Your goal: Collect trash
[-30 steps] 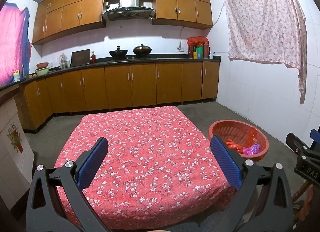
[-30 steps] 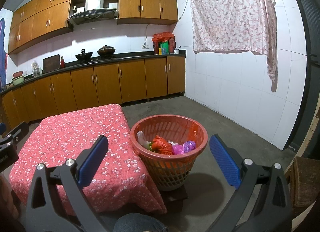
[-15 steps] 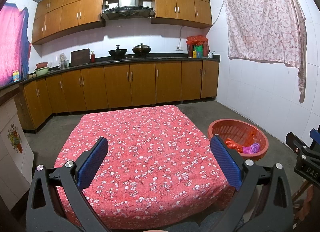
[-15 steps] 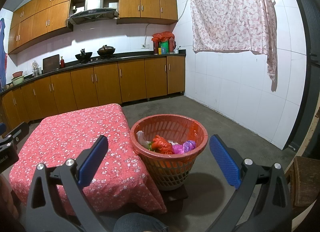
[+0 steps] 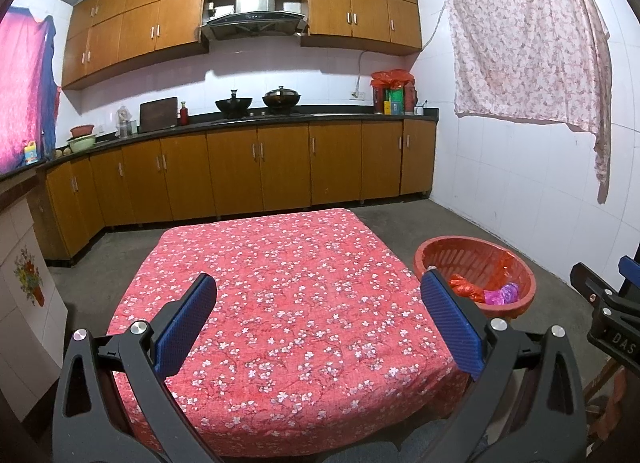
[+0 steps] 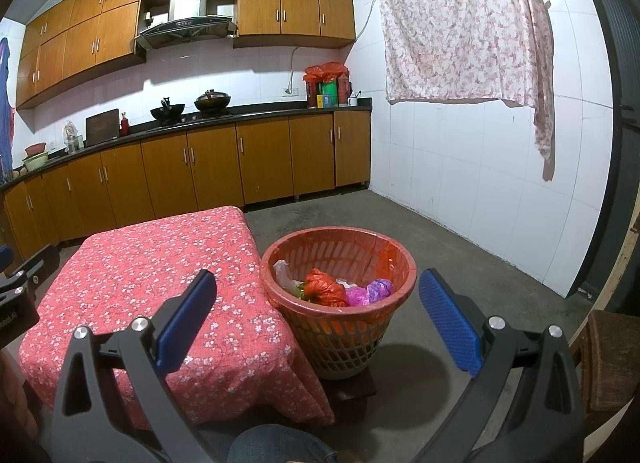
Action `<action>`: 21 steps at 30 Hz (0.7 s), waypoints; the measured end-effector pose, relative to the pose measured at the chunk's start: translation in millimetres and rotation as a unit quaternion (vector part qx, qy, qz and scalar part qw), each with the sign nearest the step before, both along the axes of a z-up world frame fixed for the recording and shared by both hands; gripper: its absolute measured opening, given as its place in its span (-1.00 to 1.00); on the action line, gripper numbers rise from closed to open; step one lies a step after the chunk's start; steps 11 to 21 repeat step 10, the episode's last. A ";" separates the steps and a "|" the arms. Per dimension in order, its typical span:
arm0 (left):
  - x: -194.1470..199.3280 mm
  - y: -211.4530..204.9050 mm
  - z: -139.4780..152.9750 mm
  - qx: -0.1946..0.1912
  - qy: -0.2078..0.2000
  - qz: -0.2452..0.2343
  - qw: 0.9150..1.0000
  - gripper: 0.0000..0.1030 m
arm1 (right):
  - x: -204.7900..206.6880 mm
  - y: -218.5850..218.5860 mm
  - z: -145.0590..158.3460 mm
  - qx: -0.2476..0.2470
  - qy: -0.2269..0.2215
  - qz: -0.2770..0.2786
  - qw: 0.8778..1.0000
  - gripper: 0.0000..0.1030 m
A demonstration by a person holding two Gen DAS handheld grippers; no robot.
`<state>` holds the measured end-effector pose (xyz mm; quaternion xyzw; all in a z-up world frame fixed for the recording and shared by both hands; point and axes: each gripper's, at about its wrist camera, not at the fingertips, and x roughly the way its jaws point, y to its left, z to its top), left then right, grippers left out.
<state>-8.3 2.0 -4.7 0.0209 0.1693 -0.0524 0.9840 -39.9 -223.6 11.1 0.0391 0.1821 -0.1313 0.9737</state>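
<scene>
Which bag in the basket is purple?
The crumpled bag by the basket's right wall; the red bag lies beside it, the white one at left.

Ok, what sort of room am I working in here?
A home kitchen, by the look of it: wooden cabinets under a dark counter, a range hood above two woks, and a red trash basket beside a cloth-covered table.

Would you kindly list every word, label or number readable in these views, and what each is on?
"DAS": right gripper's black body, cut off at the left-wrist view's edge.
Partial white letters on the left gripper's body: unreadable.
Green box and yellow carton on the counter: too small.
</scene>
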 end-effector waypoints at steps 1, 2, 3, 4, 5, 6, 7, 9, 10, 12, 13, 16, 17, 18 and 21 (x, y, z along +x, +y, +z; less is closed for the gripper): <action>-0.3 -0.7 0.1 0.002 -0.001 0.000 1.000 0.96 | -0.2 0.5 -1.3 0.000 0.001 0.000 1.000 0.92; 0.0 -1.4 0.4 0.003 -0.001 0.000 1.000 0.96 | -0.4 0.9 -2.3 0.000 0.001 -0.001 1.000 0.92; 0.3 -1.2 0.0 0.003 -0.001 0.000 1.000 0.96 | -0.7 0.8 -2.2 0.000 0.001 -0.001 1.000 0.92; 0.2 -1.2 -0.2 0.002 0.000 0.000 1.000 0.96 | -0.1 0.1 -1.5 0.001 0.000 0.000 1.000 0.92; 0.3 -1.0 0.0 0.002 -0.001 0.000 1.000 0.96 | -0.1 0.1 -1.3 0.000 0.000 0.000 1.000 0.92; 0.2 -1.6 0.0 0.002 0.000 0.000 1.000 0.96 | -0.1 0.1 -1.2 0.000 0.000 0.000 1.000 0.92; 0.4 -1.8 0.1 0.002 0.000 -0.001 1.000 0.96 | -0.1 0.1 -1.3 0.000 0.000 0.000 1.000 0.92; 0.5 -1.8 -0.6 0.002 0.001 -0.003 1.000 0.96 | -0.5 0.2 -2.0 0.001 0.000 0.000 1.000 0.92; 0.6 -1.8 -1.1 0.001 0.003 -0.004 1.000 0.96 | -0.4 0.7 -3.3 0.001 0.001 -0.001 1.000 0.92; 0.6 -1.8 -1.1 0.001 0.003 -0.004 1.000 0.96 | -0.4 0.7 -3.3 0.001 0.001 -0.001 1.000 0.92; 0.6 -1.8 -1.1 0.001 0.003 -0.004 1.000 0.96 | -0.4 0.7 -3.3 0.001 0.001 -0.001 1.000 0.92; 0.6 -1.8 -1.1 0.001 0.003 -0.004 1.000 0.96 | -0.4 0.7 -3.3 0.001 0.001 -0.001 1.000 0.92; 0.6 -1.8 -1.1 0.001 0.003 -0.004 1.000 0.96 | -0.4 0.7 -3.3 0.001 0.001 -0.001 1.000 0.92; 0.6 -1.8 -1.1 0.001 0.003 -0.004 1.000 0.96 | -0.4 0.7 -3.3 0.001 0.001 -0.001 1.000 0.92; 0.6 -1.8 -1.1 0.001 0.003 -0.004 1.000 0.96 | -0.4 0.7 -3.3 0.001 0.001 -0.001 1.000 0.92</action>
